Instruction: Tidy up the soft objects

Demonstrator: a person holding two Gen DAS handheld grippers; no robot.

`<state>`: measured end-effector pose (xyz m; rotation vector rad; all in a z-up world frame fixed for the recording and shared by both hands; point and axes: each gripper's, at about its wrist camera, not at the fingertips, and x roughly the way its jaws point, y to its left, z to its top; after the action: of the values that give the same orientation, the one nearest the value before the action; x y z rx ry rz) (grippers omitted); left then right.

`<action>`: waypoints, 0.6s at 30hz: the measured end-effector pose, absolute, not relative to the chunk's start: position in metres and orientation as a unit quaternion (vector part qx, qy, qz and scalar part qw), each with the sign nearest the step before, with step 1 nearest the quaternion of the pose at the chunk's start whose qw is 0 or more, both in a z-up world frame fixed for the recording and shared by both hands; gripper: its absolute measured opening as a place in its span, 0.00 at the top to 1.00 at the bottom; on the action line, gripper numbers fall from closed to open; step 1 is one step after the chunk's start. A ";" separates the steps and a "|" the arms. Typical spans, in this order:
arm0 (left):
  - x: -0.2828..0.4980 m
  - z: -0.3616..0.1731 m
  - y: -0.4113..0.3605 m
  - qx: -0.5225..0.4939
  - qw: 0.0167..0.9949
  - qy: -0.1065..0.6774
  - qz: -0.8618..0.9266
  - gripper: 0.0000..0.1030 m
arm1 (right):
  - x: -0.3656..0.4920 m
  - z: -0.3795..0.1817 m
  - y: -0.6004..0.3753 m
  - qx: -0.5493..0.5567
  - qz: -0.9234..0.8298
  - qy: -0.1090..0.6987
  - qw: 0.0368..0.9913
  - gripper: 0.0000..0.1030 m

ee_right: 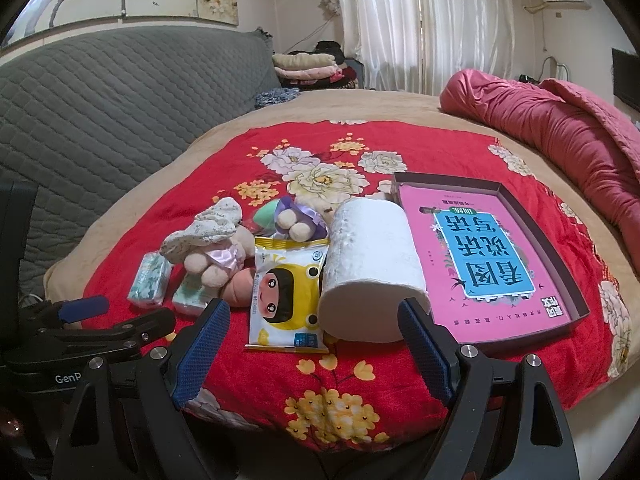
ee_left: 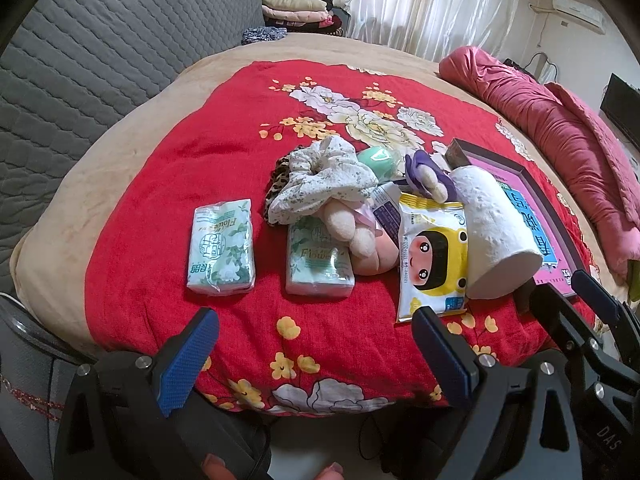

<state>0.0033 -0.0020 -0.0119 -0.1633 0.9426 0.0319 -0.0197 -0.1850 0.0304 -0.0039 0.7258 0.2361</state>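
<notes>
A pile of soft things lies on the red floral blanket (ee_left: 160, 200): two green tissue packs (ee_left: 221, 246) (ee_left: 320, 262), a white floral scrunchie (ee_left: 320, 178), a pink plush doll (ee_left: 360, 236), a yellow wet-wipes pack (ee_left: 434, 256) and a toilet paper roll (ee_left: 496, 232). My left gripper (ee_left: 316, 360) hangs open over the blanket's near edge, short of the tissue packs, with nothing between its fingers. In the right wrist view, my right gripper (ee_right: 314, 344) is open and empty, just in front of the wipes pack (ee_right: 286, 292) and the roll (ee_right: 372, 264).
A shallow dark box (ee_right: 560, 252) holding a pink book lies right of the roll. A rolled red quilt (ee_right: 560, 128) lies at the far right and a grey quilted headboard (ee_right: 100, 112) at the left. Folded clothes (ee_right: 308, 66) are stacked behind the bed.
</notes>
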 end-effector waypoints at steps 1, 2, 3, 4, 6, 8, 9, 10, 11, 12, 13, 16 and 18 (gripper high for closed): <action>0.003 -0.012 -0.002 -0.079 0.888 0.453 0.015 0.06 | -0.020 0.030 -0.184 -0.003 0.115 0.355 0.928 0.16; 0.003 -0.012 -0.002 -0.078 0.888 0.453 0.015 0.06 | -0.020 0.030 -0.184 -0.003 0.115 0.355 0.928 0.16; 0.003 -0.012 -0.002 -0.078 0.888 0.453 0.016 0.06 | -0.020 0.030 -0.185 -0.003 0.115 0.355 0.928 0.16; 0.003 -0.012 -0.002 -0.078 0.888 0.453 0.015 0.06 | -0.020 0.030 -0.184 -0.003 0.115 0.355 0.928 0.16; 0.003 -0.012 -0.002 -0.078 0.888 0.453 0.015 0.06 | -0.020 0.029 -0.183 -0.004 0.115 0.354 0.928 0.16; 0.003 -0.012 -0.002 -0.079 0.888 0.453 0.015 0.06 | -0.020 0.029 -0.183 -0.004 0.115 0.355 0.928 0.16; 0.003 -0.011 -0.002 -0.078 0.888 0.453 0.015 0.06 | -0.020 0.029 -0.183 -0.004 0.115 0.355 0.928 0.16; 0.003 -0.011 -0.002 -0.079 0.888 0.453 0.015 0.06 | -0.020 0.029 -0.183 -0.004 0.115 0.356 0.928 0.16; 0.003 -0.012 -0.002 -0.078 0.888 0.453 0.016 0.06 | -0.020 0.029 -0.183 -0.004 0.115 0.355 0.928 0.16; 0.003 -0.012 -0.002 -0.078 0.888 0.453 0.016 0.06 | -0.020 0.029 -0.183 -0.004 0.115 0.355 0.928 0.16; 0.003 -0.011 -0.002 -0.079 0.888 0.454 0.016 0.06 | -0.020 0.029 -0.183 -0.004 0.115 0.355 0.928 0.16; 0.003 -0.011 -0.001 -0.079 0.887 0.454 0.016 0.06 | -0.020 0.029 -0.183 -0.004 0.115 0.355 0.928 0.16; 0.003 -0.011 -0.001 -0.079 0.887 0.454 0.017 0.06 | -0.020 0.029 -0.183 -0.003 0.115 0.355 0.928 0.16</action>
<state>0.0029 -0.0009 -0.0108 -0.1635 0.9435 0.0343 -0.0203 -0.1833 0.0293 -0.0071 0.7267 0.2363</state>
